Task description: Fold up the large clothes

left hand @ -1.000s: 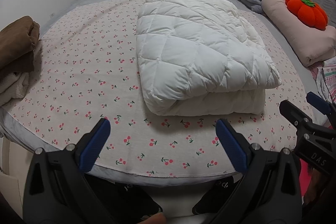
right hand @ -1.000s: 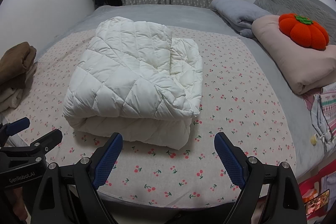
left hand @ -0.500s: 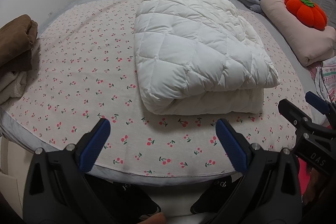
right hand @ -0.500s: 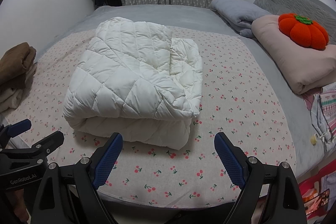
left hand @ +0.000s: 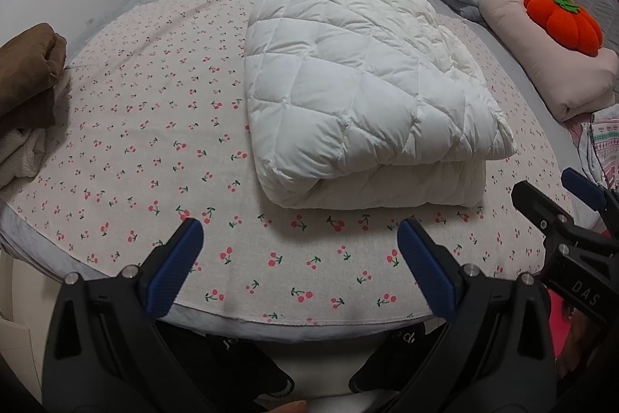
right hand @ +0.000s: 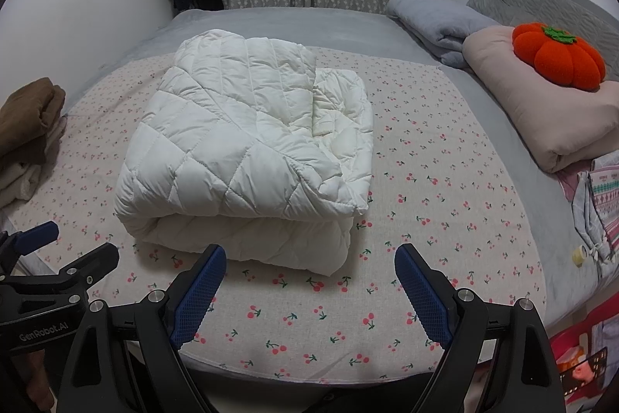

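My left gripper (left hand: 300, 254) hangs with its blue-padded jaws spread wide and nothing between them, short of the near folded edge of the white quilted puffy garment (left hand: 359, 95). My right gripper (right hand: 309, 281) is the same: jaws spread, empty, just short of that garment's near edge. The garment lies folded into a thick rectangular bundle on the cream cherry-print sheet (left hand: 135, 149) that covers the grey bed (right hand: 271, 22), roughly in the middle of the sheet. To the left of the garment, at the sheet's edge, sits a stack of folded brown and beige clothes (left hand: 27, 84). To the garment's right lies a pale pink folded blanket (right hand: 541, 103) with an orange pumpkin-shaped plush cushion (right hand: 557, 55) on top. Beyond the blanket, further from the garment, is a rolled grey-blue blanket (right hand: 437, 18).
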Motion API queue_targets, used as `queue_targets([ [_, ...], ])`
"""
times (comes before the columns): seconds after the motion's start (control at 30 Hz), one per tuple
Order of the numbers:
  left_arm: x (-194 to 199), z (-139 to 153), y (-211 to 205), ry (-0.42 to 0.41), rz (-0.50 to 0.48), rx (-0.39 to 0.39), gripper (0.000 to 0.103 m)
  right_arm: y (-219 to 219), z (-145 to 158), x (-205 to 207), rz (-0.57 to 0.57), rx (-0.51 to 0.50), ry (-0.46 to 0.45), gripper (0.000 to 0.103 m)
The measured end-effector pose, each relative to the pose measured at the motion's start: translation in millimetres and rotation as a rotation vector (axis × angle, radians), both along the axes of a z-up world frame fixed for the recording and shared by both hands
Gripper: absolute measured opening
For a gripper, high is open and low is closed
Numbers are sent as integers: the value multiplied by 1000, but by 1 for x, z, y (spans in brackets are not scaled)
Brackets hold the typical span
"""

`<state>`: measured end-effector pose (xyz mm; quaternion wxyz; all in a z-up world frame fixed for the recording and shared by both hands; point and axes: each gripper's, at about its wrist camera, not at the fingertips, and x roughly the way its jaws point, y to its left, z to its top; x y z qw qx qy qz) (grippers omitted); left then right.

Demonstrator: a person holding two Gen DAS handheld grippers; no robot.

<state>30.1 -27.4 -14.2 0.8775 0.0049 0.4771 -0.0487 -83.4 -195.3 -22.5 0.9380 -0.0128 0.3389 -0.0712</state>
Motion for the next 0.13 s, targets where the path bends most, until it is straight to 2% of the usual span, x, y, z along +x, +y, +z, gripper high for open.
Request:
queue_targets([
  [0.13,1,-2,0,6,-12,7,100,1,-2,2,0,4,2,91],
])
